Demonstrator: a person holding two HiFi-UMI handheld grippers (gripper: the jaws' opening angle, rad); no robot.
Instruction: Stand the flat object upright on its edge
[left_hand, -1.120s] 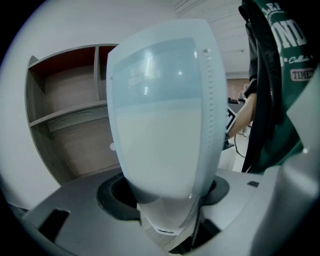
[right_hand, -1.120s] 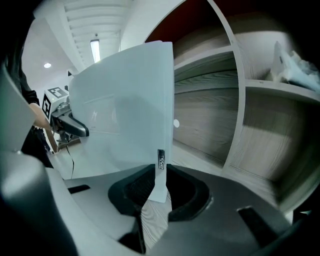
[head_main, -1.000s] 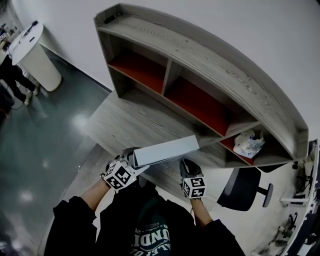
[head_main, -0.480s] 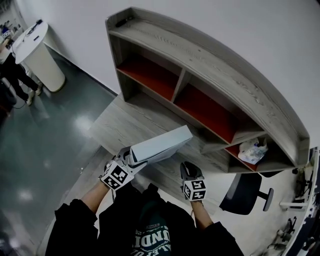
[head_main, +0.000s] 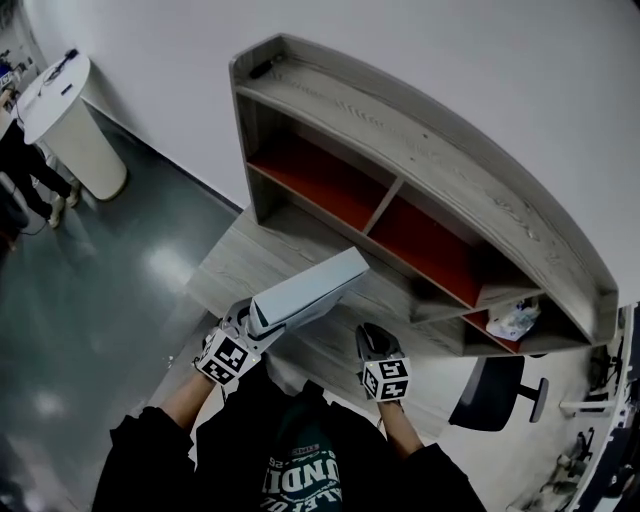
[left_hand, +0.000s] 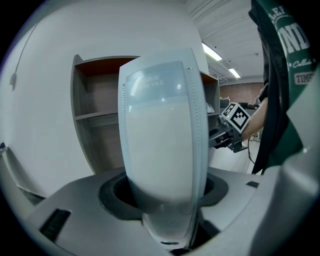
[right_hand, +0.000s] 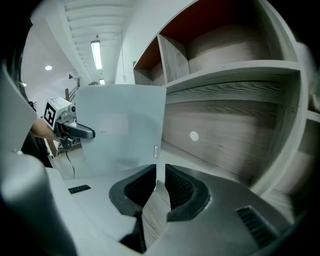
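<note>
Grey-wood desk (head_main: 262, 262) (red-lined shelves (head_main: 322, 182)) against white wall (head_main: 470, 50).

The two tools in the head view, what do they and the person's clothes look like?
Left tool and right tool: pale grey shells, black ribbed pads, each carrying a white cube with black square markers. Black sleeves, dark green top with white lettering.

Change noted: the flat box (head_main: 305, 297), clamped at its near end in the left gripper (head_main: 252, 322), has swung. Its far end, lying lower and out past the right gripper (head_main: 372, 340) a second ago, now points more steeply toward the shelf unit (head_main: 430, 150). The left gripper has shifted slightly leftward. The right gripper's jaws have narrowed.
</note>
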